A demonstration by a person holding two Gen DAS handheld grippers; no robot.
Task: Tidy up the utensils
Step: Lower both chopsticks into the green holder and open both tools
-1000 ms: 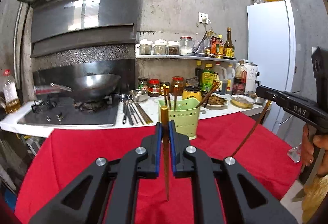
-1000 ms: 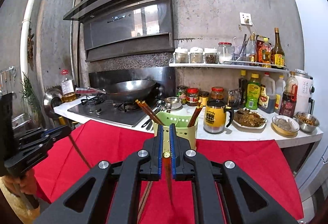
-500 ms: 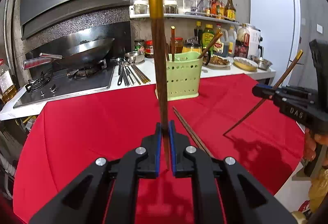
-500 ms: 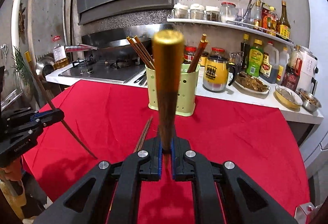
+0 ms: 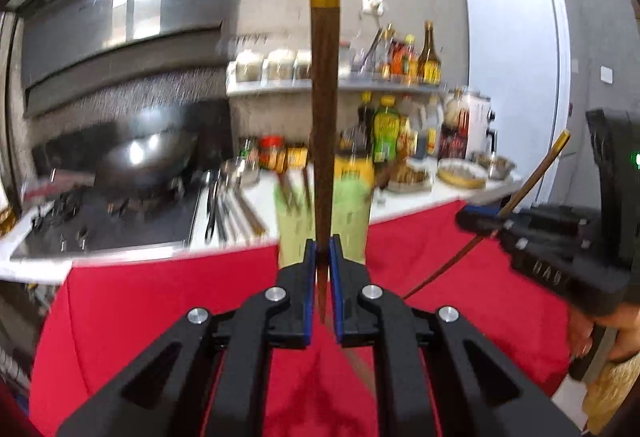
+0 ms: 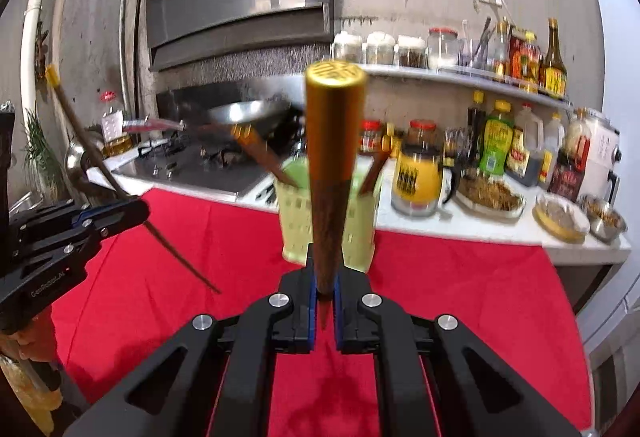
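Observation:
My left gripper (image 5: 322, 265) is shut on a brown chopstick with a gold cap (image 5: 324, 97) that stands upright before the camera. Behind it, blurred, is the green utensil holder (image 5: 352, 205) at the far edge of the red cloth (image 5: 160, 309). My right gripper (image 6: 323, 277) is shut on a second gold-capped chopstick (image 6: 332, 157), which leans toward the lens. The green holder (image 6: 296, 221) stands just beyond it with several chopsticks (image 6: 260, 157) inside. Each gripper shows at the side of the other's view, the right gripper (image 5: 480, 221) and the left gripper (image 6: 120, 213). One more chopstick (image 5: 356, 361) lies on the cloth under my left gripper.
Behind the table runs a white counter (image 6: 460, 229) with a stove and wok (image 6: 248, 113), loose utensils (image 5: 228, 209), a yellow mug (image 6: 416, 177), bottles, jars and food bowls (image 6: 560, 217). A white fridge (image 5: 516, 77) stands at the right. A person's hand (image 5: 588, 337) holds the right gripper.
Both held chopsticks have swung up from a short, foreshortened look to standing tall before the cameras. Both grippers have moved closer to the green holder.

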